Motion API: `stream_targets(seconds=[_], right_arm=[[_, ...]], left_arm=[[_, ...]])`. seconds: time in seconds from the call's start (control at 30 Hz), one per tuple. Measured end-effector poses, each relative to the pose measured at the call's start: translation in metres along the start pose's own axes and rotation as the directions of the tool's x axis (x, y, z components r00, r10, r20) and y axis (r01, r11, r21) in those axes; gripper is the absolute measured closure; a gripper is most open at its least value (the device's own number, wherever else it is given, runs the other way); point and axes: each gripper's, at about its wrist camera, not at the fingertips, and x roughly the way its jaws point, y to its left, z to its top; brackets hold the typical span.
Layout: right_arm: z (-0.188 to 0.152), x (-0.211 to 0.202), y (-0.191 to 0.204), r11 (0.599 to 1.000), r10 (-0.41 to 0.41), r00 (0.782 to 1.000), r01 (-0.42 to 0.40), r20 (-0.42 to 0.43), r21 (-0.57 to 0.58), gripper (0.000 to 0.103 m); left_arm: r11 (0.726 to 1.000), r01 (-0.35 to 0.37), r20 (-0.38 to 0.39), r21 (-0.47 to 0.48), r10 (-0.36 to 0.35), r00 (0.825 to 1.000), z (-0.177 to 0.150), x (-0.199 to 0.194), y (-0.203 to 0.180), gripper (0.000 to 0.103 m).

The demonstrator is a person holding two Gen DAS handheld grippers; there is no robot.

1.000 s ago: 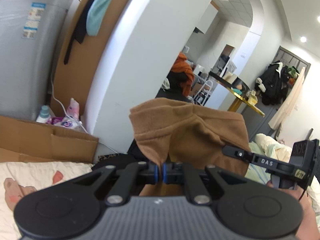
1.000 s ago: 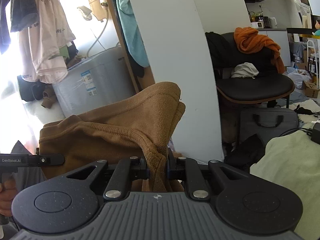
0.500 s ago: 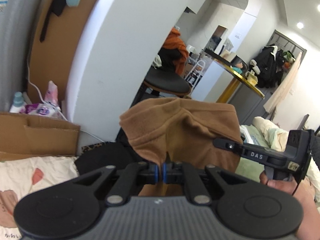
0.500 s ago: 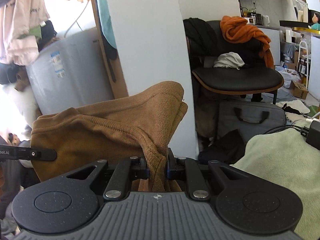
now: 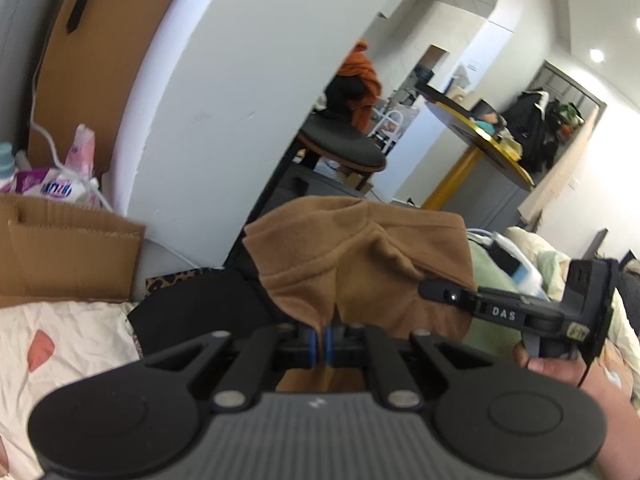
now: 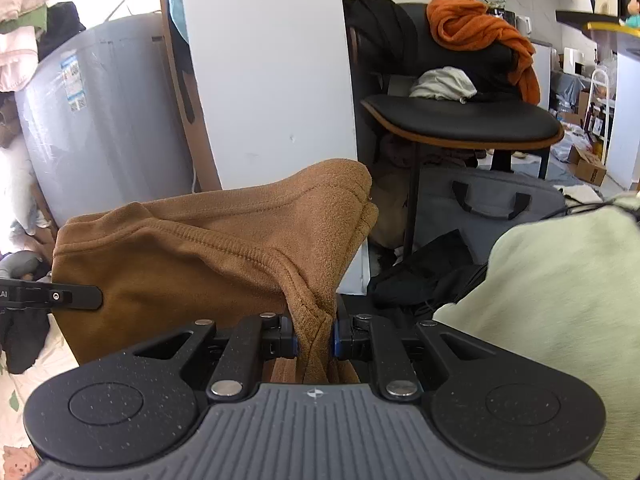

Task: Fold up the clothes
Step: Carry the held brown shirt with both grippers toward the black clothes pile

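Both grippers up in the air w/ the brown sweatshirt [image 6: 208,256] stretched between them: left gripper [image 5: 320,338] pinching thin hem at 6 o'clock, right gripper [image 6: 314,336] clamping a thick bunch. Judging here: keep tension even, edges level, lower onto the bed [image 5: 60,344] w/o twist.

Both the left tool [image 5: 322,345] and right tool [image 6: 314,342] are clamped closed, raised side by side.

A brown knitted garment [image 6: 224,264] of soft, matt fleece-like cloth, with ribbed seams, is seen pinched by the matt black plastic right gripper [image 6: 314,342], its body finely speckled and ribbed. The matt black plastic left gripper [image 5: 322,346] is fitted with shiny metal pins. Rough corrugated brown cardboard [image 5: 68,256] is shown.
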Motion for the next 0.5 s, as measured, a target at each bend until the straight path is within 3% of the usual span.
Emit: stream_targets(seconds=[0.33, 0.5], right_arm=[[-0.034, 0.060, -0.015, 0.999, -0.019, 0.999, 0.020, -0.032, 0.043, 0.089], [-0.045, 0.071, -0.018, 0.999, -0.043, 0.998, 0.044, -0.043, 0.027, 0.089]], left_arm=[[0.999, 0.009, 0.014, -0.042, -0.008, 1.000, -0.018, 0.040, 0.042, 0.098], [0.998, 0.024, 0.015, -0.063, -0.023, 1.000, -0.027, 0.057, 0.052, 0.098]])
